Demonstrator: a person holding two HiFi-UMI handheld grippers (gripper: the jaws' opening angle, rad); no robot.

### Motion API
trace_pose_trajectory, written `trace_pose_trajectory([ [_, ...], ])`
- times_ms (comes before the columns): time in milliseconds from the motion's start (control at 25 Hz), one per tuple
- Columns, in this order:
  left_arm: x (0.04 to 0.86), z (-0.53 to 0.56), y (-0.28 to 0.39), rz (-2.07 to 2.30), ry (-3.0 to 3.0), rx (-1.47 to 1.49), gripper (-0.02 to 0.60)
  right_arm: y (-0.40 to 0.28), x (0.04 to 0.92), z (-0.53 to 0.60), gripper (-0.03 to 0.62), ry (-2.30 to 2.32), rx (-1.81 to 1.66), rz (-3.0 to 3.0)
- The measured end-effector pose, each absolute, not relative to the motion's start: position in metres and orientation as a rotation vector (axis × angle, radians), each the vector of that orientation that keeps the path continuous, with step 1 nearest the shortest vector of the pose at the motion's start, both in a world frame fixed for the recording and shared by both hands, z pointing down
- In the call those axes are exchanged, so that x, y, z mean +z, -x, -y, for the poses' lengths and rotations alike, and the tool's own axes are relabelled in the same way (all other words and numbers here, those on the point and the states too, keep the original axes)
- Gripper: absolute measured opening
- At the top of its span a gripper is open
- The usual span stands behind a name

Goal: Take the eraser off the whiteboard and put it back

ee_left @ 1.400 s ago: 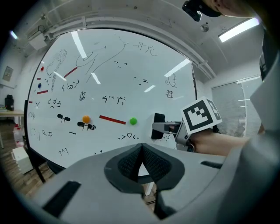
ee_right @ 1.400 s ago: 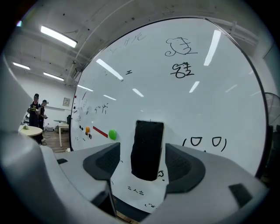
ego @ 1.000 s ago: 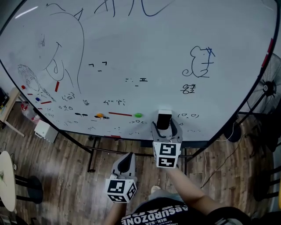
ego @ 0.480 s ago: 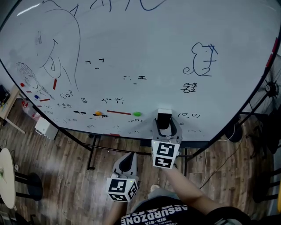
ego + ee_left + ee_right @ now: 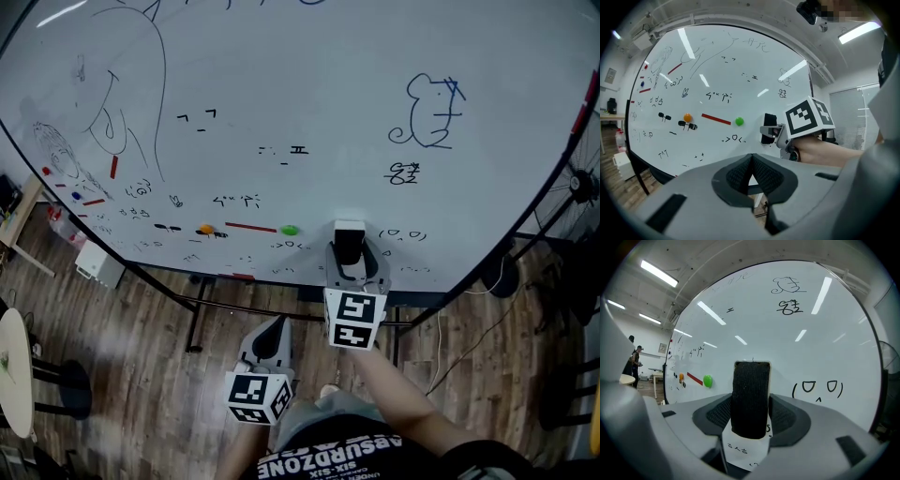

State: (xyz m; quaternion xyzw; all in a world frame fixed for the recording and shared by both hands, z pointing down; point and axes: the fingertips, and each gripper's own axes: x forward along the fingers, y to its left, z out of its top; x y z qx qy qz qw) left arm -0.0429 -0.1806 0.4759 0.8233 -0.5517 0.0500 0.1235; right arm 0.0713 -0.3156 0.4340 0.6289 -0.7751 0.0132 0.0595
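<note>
The black eraser (image 5: 349, 244) stands upright against the lower edge of the whiteboard (image 5: 309, 84), in line with the right gripper. My right gripper (image 5: 352, 257) points at the board with the eraser (image 5: 751, 399) between its jaws. The jaws are closing, and both pads lie against the eraser's sides. From the left gripper view the eraser (image 5: 769, 128) shows as a dark block on the board ahead of the right gripper's marker cube. My left gripper (image 5: 272, 330) hangs lower and further back from the board, its jaws (image 5: 751, 176) shut on nothing.
On the board left of the eraser sit a green magnet (image 5: 289, 229), a red strip (image 5: 250, 226) and an orange magnet (image 5: 205, 229), among pen drawings. The board's stand (image 5: 197, 323) is below on the wooden floor. A fan (image 5: 581, 183) is at the right, a round table (image 5: 11, 370) at the left.
The right gripper's jaws have drawn in round the eraser while the hand kept its place. The left gripper has hardly moved; the head view has shifted a little.
</note>
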Motion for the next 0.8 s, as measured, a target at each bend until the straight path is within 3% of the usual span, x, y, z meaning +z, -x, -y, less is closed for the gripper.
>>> trace_pose_trajectory([
  [800, 0.466, 0.174, 0.041, 1.579, -2.452, 0.185, 0.006, -0.071, 0.449, 0.29, 0.23, -1.784, 0.086, 2.388],
])
